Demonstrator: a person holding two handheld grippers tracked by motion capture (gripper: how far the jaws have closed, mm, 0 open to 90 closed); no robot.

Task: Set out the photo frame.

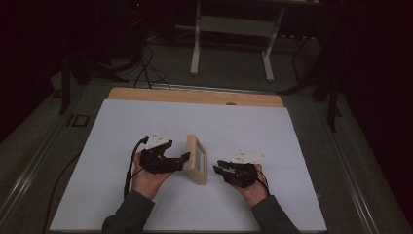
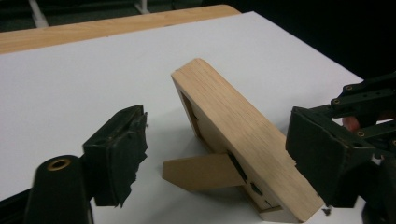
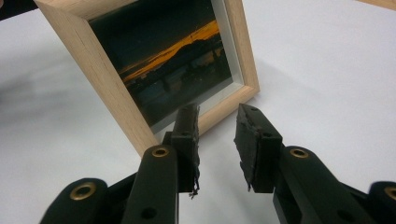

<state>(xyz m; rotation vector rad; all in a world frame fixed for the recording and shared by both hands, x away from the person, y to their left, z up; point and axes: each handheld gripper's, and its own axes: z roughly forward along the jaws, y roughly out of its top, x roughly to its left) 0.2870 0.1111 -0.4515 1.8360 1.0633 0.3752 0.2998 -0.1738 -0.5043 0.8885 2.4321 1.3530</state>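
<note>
A small light-wood picture frame (image 1: 196,159) stands upright on the white table cover, propped on its rear leg (image 2: 201,171). Its glass shows a dark sunset photo (image 3: 159,65). My left gripper (image 1: 184,157) is at the frame's back, open wide. In the left gripper view the frame's top edge (image 2: 238,135) runs between the left gripper's (image 2: 219,123) spread jaws, without clear contact. My right gripper (image 1: 217,168) faces the frame's front from a short distance. The right gripper (image 3: 217,123) is open with nothing between its pads, its tips near the frame's lower corner (image 3: 247,91).
The white cover (image 1: 243,126) leaves a bare wooden strip (image 1: 195,96) along the table's far edge. Beyond the table, a white metal stand (image 1: 234,34) and loose cables (image 1: 146,68) are on the dark floor. Metal rails run along both sides of the table.
</note>
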